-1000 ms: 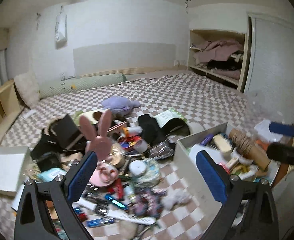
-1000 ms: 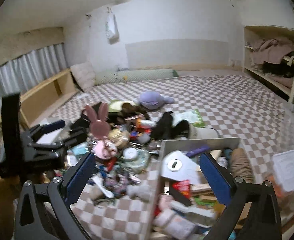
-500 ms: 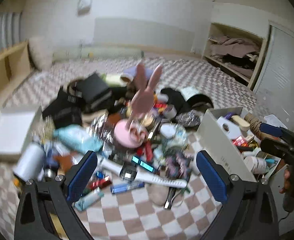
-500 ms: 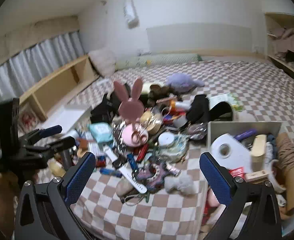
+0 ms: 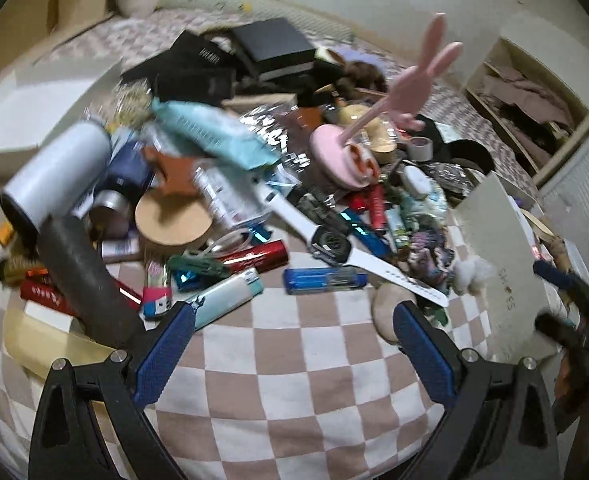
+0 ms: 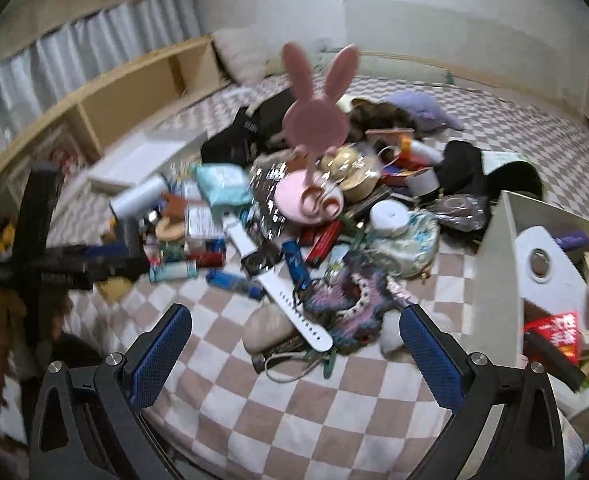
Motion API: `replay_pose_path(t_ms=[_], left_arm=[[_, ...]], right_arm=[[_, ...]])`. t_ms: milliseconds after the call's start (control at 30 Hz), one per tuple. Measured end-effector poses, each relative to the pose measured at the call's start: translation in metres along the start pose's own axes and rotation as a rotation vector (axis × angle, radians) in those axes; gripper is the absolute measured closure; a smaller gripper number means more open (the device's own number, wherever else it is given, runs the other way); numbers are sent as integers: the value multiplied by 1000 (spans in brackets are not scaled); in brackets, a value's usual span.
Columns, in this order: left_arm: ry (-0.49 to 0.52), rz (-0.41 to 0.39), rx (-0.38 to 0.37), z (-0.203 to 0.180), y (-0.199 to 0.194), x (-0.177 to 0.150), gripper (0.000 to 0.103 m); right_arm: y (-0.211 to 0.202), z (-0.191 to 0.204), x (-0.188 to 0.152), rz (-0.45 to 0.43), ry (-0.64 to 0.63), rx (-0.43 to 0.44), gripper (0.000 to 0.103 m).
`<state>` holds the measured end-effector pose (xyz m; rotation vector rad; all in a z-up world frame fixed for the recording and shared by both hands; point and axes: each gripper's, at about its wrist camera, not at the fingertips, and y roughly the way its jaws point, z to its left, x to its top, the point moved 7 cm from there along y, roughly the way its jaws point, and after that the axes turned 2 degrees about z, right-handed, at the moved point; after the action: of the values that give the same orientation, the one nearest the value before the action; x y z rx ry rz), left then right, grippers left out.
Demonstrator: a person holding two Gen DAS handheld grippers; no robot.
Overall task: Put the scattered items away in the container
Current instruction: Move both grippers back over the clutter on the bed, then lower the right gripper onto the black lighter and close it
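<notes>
**Q:** Container (image 6: 494, 264) — where did it stand, and what state were the grippers in?

**A:** It stood at the right of the pile on the checked bed cover (image 5: 294, 360), already partly filled. The left gripper (image 5: 294, 344) hovered with jaws spread wide and empty above the near edge of the heap; the right gripper (image 6: 294, 344) was likewise wide and empty, nearer the container.

**Q:** What could have gone wrong from here?

**A:** Items overlapped closely. The blue lighter (image 5: 325, 280) lay just beside the white watch (image 5: 330, 240), whose strap ran across neighbouring clutter; a wide grasp would probably have caught both, or dragged the strap and scattered smaller pieces. The pink rabbit mirror (image 6: 314, 120) stood tall on its base amid the pile and looked liable to topple if anything under it shifted.

**Q:** Anything else?

**A:** Blur in the left wrist view suggested quick motion, a risk to aim.
</notes>
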<state>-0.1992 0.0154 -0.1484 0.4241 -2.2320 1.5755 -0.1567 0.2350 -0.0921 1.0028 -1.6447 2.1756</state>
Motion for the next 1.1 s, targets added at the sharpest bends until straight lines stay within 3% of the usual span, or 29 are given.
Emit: replay_pose_path(t_ms=[133,300,533,700,833,1100], left_arm=[[-61,2,5,12,14,1,3],[-103,-2,22,22,30,-2,3],[-30,-66,142,28,37,-3,3],[2,-89,160,29,40,-3,3],[16,-97,157,29,39,-5,3],[15,-106,148,29,38,-5,3]], right_arm=[[20,17,-13,47,-94,8,0],[43,40,-29,110,-185,81,0],[68,56,-41,187,-356,142,0],[89,65,-47,299,-333,330,0],[108,59,-62,396,-338,320,0],[116,-2,-49,386,-223,124,0]])
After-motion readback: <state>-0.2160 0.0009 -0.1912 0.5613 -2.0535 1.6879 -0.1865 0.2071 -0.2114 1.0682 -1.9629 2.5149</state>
